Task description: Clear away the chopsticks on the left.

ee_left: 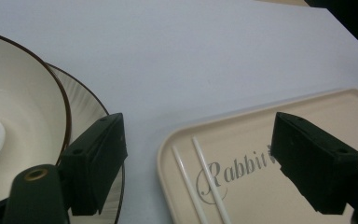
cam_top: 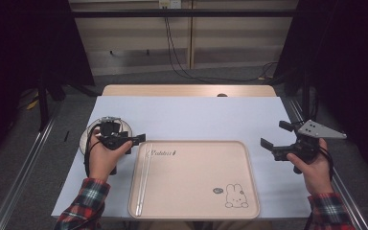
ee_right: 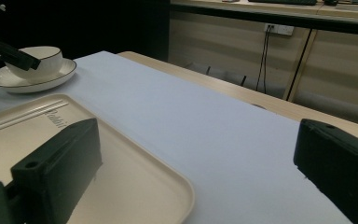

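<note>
Chopsticks point(cam_top: 143, 179) (white pair) in tray point(cam_top: 196, 191)

A white sheet point(cam_top: 187, 115) covers the wooden table point(cam_top: 187, 90). Beyond the table, black cables point(cam_top: 177, 57) hang from a wall socket point(cam_top: 168, 4) to the grey floor point(cam_top: 139, 76). A small dark spot point(cam_top: 222, 95), perhaps a hole, marks the table's far edge.

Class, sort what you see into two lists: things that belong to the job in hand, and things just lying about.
In the job: left gripper, chopsticks, tray, bowl, saucer.
Lying about: right gripper, wall cables, white table cover.
</note>
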{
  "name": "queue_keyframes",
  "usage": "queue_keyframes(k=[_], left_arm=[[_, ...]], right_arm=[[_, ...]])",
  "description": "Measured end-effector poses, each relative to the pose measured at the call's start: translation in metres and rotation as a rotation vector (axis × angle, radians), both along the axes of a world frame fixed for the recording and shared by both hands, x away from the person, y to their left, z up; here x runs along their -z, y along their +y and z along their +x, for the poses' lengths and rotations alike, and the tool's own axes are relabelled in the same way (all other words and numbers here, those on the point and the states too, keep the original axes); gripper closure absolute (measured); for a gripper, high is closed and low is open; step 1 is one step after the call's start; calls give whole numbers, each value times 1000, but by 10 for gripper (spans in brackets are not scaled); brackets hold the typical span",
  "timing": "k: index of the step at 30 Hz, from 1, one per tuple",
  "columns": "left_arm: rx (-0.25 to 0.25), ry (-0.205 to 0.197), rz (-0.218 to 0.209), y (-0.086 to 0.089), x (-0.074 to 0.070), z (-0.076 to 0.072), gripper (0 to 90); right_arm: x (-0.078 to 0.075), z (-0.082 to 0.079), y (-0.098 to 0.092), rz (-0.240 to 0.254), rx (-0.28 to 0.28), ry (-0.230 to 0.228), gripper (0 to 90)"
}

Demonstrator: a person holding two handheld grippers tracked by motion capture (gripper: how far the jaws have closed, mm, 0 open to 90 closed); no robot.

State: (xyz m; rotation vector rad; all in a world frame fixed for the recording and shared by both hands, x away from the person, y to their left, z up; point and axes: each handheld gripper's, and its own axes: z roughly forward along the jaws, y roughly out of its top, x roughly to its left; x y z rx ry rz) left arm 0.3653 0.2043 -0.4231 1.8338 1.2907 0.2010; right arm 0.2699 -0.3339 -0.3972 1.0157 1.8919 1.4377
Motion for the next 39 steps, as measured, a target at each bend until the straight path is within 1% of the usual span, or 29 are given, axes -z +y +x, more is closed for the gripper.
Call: queue_keyframes(k=[2,5,6,8,10,11,13,14,15,20,21,22,23,25,26,30,33,36,37,38,39], left_arm=[[6,3,2,2,-1,0,163],[17,5,16,6,-1,0,145],[7,2,7,7,-1,0,142],[14,-1,16,10,-3,0,128],[21,1,2,13,-4,-1,117],[22,0,-4,13,-4,-1,116],[24,-8,2,14,-6,-2,114],[31,-8,-9,15,-7,-3,114],[39,-6,-5,16,-8,-3,114],[42,-16,1,20,-14,-5,110],[51,-17,5,21,-15,-5,110],[51,-16,-4,21,-16,-5,110],[60,-12,-2,22,-17,-5,110],[54,-14,-3,23,-18,-5,108],[57,-14,5,24,-18,-5,108],[61,-19,8,25,-19,-5,105],[73,-33,13,26,-20,-7,104],[73,-33,20,26,-20,-8,105],[66,-29,4,26,-20,-8,105],[68,-29,9,28,-20,-9,106],[65,-30,2,29,-20,-9,106]], right_arm=[[0,0,0,-1,3,0,0],[0,1,0,1,2,-4,0],[0,1,-1,-1,6,-3,0],[0,1,-1,-1,6,-1,0],[0,1,0,1,4,-3,0],[0,1,0,4,5,-1,0],[0,1,0,-2,2,1,0],[1,1,0,-3,5,2,0],[1,1,0,-2,6,1,0],[1,2,0,1,9,3,0],[1,2,0,-1,4,4,0],[1,3,0,2,2,2,0],[1,3,0,5,6,7,0],[2,4,0,-1,1,5,0],[2,4,1,0,2,5,0],[1,3,0,1,8,8,0],[1,3,-2,5,9,2,0],[1,4,-1,8,7,0,1],[1,4,-1,7,10,0,1],[1,4,0,6,8,5,1],[1,4,0,6,3,3,1]])
